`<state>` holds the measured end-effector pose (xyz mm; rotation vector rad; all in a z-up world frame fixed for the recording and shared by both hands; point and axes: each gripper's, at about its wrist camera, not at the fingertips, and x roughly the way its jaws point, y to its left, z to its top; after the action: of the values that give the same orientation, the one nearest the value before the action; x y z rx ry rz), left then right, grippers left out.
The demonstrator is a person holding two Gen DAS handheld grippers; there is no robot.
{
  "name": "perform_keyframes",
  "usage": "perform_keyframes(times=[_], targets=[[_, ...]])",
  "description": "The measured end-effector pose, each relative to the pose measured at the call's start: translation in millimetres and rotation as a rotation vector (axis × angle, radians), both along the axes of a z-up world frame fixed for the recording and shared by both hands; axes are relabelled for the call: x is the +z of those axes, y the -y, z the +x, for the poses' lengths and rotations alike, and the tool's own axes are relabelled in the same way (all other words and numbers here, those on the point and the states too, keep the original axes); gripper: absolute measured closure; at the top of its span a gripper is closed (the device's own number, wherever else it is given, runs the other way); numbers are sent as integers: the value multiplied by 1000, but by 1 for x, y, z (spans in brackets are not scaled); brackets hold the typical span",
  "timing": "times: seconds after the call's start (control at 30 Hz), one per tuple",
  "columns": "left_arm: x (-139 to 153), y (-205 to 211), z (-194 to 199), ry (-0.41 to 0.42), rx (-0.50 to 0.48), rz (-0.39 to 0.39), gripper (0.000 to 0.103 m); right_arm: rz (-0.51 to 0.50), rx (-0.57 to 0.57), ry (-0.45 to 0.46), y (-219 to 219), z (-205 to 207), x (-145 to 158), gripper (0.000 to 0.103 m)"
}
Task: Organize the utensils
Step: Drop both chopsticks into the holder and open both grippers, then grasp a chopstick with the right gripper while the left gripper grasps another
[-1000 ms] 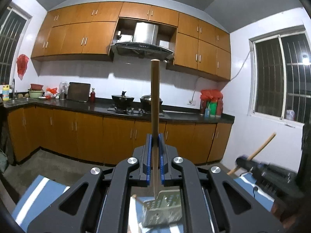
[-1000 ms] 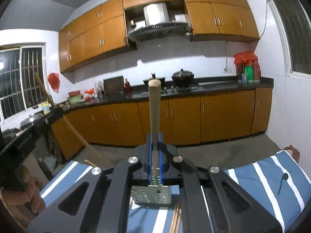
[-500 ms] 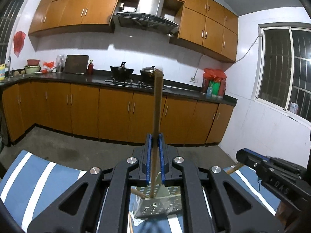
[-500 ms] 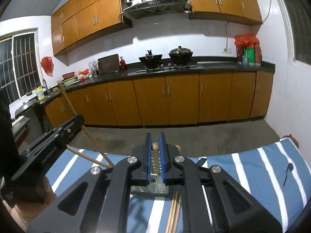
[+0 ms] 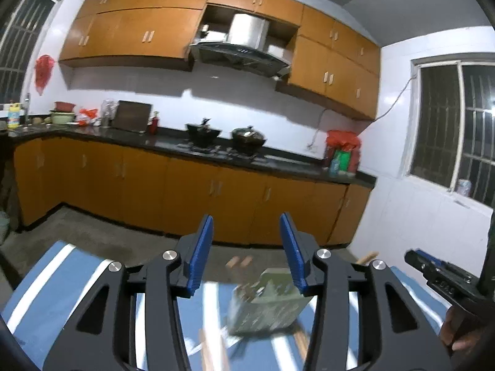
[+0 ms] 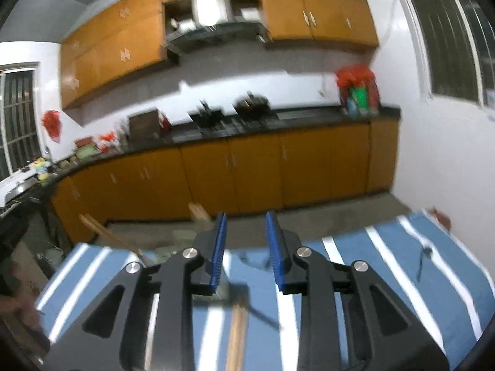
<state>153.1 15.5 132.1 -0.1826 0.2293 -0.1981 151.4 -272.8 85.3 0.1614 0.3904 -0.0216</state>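
My left gripper (image 5: 246, 252) is open and empty. Below it a perforated metal utensil holder (image 5: 267, 306) stands on the blue striped cloth (image 5: 55, 287), with wooden handle tips (image 5: 238, 261) sticking out. My right gripper (image 6: 246, 249) is open and empty. Under it lie wooden chopsticks (image 6: 236, 334) on the cloth (image 6: 386, 278), and the holder (image 6: 224, 290) is partly hidden behind the left finger. Wooden handles (image 6: 99, 232) lean out to the left. The view is blurred.
The other gripper (image 5: 439, 278) shows at the right edge of the left wrist view. A small dark spoon (image 6: 422, 261) lies on the cloth at the right. Kitchen cabinets (image 5: 185, 191) and a counter with pots lie beyond the table's far edge.
Both grippers have opened and let go of their wooden-handled utensils, which now stand in the holder. Both grippers have lifted and tilted; the right view swung left.
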Motion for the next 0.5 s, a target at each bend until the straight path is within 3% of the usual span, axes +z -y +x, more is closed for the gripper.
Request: perform_keyframes(times=[0.1,0.17,0.23,0.33,0.5], targets=[[-27,-11,-11,-62,48,44,56,30,-13,-144,14,5,-49,77],[-53,-16,-12,-139,78,88,56,64,20,-248,14,9,-84,86],[-78,-20,-13,-209,84,118,56,81,71,-351,6,8,-121,88],[-116,-22,-15,-331,71,144,58,75,128,-436,-13,-4,-158,88],[-160,-20,-13,-481,27,131,63,62,166,-511,-31,-11,-187,89]])
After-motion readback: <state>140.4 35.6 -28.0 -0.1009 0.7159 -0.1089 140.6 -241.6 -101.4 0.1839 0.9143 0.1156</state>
